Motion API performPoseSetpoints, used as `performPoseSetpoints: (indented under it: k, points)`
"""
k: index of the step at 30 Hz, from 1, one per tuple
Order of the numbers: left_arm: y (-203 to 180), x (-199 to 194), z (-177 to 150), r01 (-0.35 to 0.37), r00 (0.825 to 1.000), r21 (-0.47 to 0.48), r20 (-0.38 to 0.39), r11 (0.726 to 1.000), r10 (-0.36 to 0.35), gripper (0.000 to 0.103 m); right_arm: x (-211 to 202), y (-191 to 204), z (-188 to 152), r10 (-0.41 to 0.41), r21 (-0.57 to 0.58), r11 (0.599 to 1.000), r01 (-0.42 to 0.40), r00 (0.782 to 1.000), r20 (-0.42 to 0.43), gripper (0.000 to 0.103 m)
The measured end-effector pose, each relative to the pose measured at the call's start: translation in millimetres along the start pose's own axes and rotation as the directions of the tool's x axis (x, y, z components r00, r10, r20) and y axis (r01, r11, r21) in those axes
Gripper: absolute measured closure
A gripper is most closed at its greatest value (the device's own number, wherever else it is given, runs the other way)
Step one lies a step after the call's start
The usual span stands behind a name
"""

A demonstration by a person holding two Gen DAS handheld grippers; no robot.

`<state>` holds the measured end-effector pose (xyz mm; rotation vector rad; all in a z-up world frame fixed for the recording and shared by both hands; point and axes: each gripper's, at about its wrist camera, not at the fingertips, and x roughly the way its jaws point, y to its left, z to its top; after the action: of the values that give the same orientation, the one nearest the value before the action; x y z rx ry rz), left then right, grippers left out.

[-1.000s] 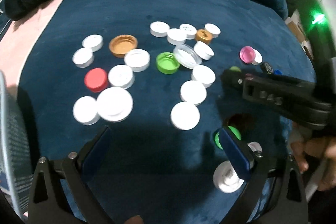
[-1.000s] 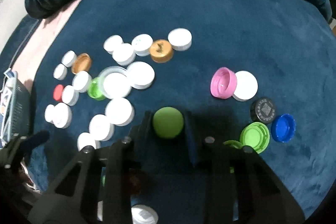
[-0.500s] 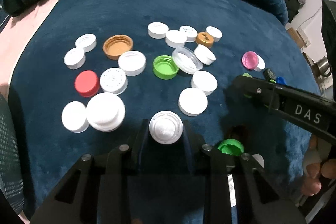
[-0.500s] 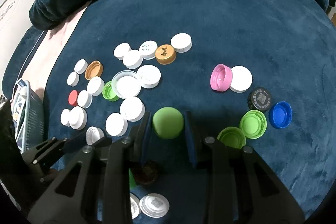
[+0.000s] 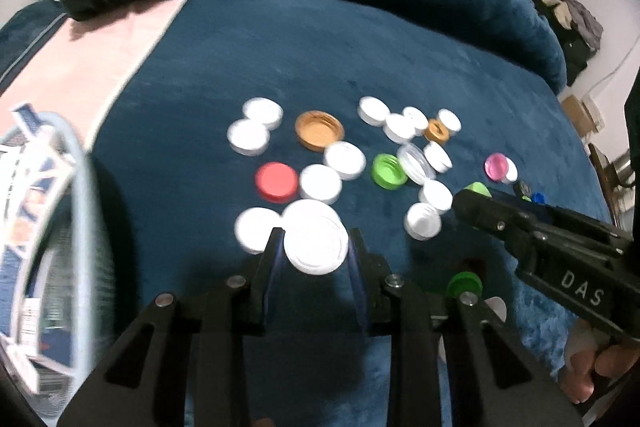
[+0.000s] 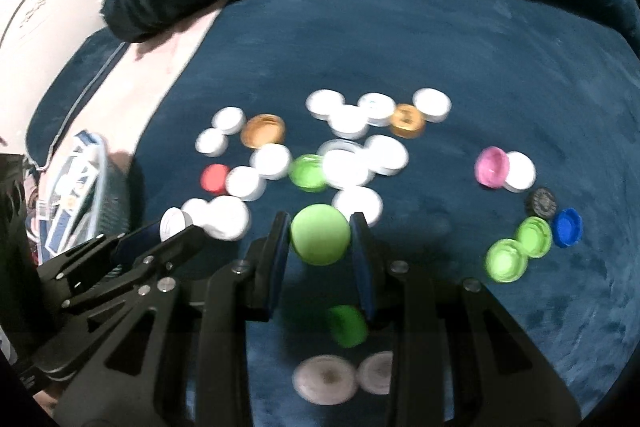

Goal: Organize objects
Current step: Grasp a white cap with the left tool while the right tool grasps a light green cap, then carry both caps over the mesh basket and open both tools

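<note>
A second earlier the left gripper [image 5: 315, 247] was wide open. Now it squeezed a white cap [image 5: 316, 242] and had lifted it off the blue blanket [image 5: 280, 47]. The right gripper [image 6: 320, 241] still squeezed a green cap [image 6: 321, 234]. Both caps could be sorted next.

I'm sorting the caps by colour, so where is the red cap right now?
In the left wrist view the red cap lies left of centre on the blue blanket, with a white cap touching its right side.
</note>
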<state>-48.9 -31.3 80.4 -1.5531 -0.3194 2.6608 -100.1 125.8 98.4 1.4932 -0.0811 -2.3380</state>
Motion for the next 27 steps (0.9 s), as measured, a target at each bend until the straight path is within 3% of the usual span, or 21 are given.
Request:
performPoseSetpoints:
  k: [4, 9, 13, 15, 20, 24, 25, 26, 27]
  points:
    - [29.6, -30.9, 11.3, -0.032, 0.999, -0.043, 0.038, 0.999, 0.033, 0.072, -6.3, 38.7, 7.4, 0.064, -0.035, 0.997, -0.063, 0.998, 0.024, 0.072]
    - [95.5, -82.6, 26.7, -0.065, 0.993, -0.136, 0.085, 0.989, 0.077, 0.072, -21.5, 103.3, 13.3, 0.15, -0.144, 0.98, -0.14, 0.987, 0.059, 0.072]
    - [167.0, -124.1, 30.8, -0.133, 0.972, -0.258, 0.154, 0.957, 0.177, 0.072, -26.4, 152.7, 17.4, 0.219, -0.218, 0.955, -0.203, 0.974, 0.051, 0.072]
    - [198.2, -129.4, 28.8, -0.158, 0.965, -0.324, 0.148, 0.933, 0.215, 0.072, -21.4, 178.5, 19.5, 0.238, -0.242, 0.944, -0.223, 0.971, 0.031, 0.072]
    - [257.7, -120.3, 16.7, -0.153, 0.972, -0.469, 0.089, 0.87, 0.219, 0.072, -1.8, 233.0, 26.9, 0.299, -0.251, 0.922, -0.293, 0.954, -0.017, 0.072]
    - [270.4, -118.0, 12.2, -0.177, 0.966, -0.476, 0.081, 0.861, 0.244, 0.071, 16.9, 252.1, 34.6, 0.379, -0.183, 0.905, -0.383, 0.923, -0.062, 0.071]
    - [272.4, -117.9, 11.3, -0.189, 0.965, -0.478, 0.072, 0.858, 0.253, 0.054, 21.7, 254.2, 36.9, 0.37, -0.168, 0.91, -0.378, 0.926, -0.078, 0.067]
    - [273.2, -119.3, 8.8, -0.197, 0.963, -0.479, 0.068, 0.856, 0.261, 0.024, 23.8, 255.1, 38.3, 0.344, -0.16, 0.922, -0.353, 0.935, -0.081, 0.05]
    - [273.9, -122.8, 4.5, -0.204, 0.96, -0.48, 0.071, 0.853, 0.27, 0.013, 23.6, 254.0, 39.0, 0.329, -0.155, 0.929, -0.336, 0.942, -0.069, 0.036]
